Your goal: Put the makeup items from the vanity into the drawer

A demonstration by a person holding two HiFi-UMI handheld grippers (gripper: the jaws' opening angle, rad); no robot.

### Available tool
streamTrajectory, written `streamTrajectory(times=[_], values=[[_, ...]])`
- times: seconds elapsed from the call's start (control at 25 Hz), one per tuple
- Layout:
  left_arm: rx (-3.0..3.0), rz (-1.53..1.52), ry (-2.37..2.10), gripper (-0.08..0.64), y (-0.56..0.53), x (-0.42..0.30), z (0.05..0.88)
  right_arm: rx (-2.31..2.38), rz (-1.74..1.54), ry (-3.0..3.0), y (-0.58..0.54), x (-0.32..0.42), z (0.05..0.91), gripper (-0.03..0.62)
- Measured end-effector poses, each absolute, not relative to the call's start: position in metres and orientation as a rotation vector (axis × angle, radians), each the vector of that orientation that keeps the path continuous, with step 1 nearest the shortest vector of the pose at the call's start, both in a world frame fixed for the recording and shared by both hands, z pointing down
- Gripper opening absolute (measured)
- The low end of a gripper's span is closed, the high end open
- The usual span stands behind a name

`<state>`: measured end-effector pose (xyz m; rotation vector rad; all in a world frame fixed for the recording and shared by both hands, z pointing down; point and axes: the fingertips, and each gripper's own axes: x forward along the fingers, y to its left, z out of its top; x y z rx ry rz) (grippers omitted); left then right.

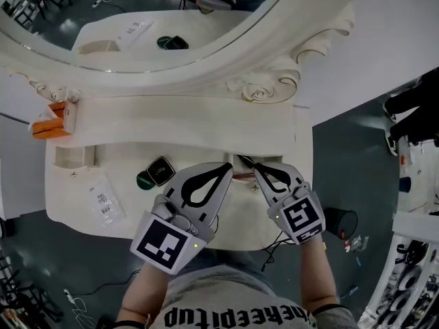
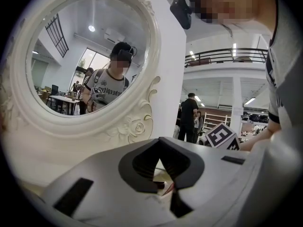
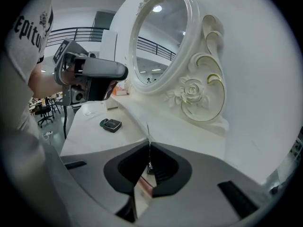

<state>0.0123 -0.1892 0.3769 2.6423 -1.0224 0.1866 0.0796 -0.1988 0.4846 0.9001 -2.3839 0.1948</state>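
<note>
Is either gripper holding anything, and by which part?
Right gripper pinches a thin dark item at its tips; which part is unclear. Left gripper holds nothing.

grey T-shirt (image 1: 226, 290), black lettering | left gripper (image 1: 229, 166), right gripper (image 1: 243, 159): grey, black-lined jaws

White vanity (image 1: 130, 157) bears green compact (image 1: 155, 173), clear packet (image 1: 105, 201).
</note>
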Motion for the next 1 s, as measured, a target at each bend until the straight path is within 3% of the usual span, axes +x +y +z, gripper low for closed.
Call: streamTrajectory(times=[1.0], values=[[2.621,0.189,-1.022,0.021,-0.194,0.015,0.383,0.877,0.257,-2.345,-0.198,0.085,0.500,0.041]])
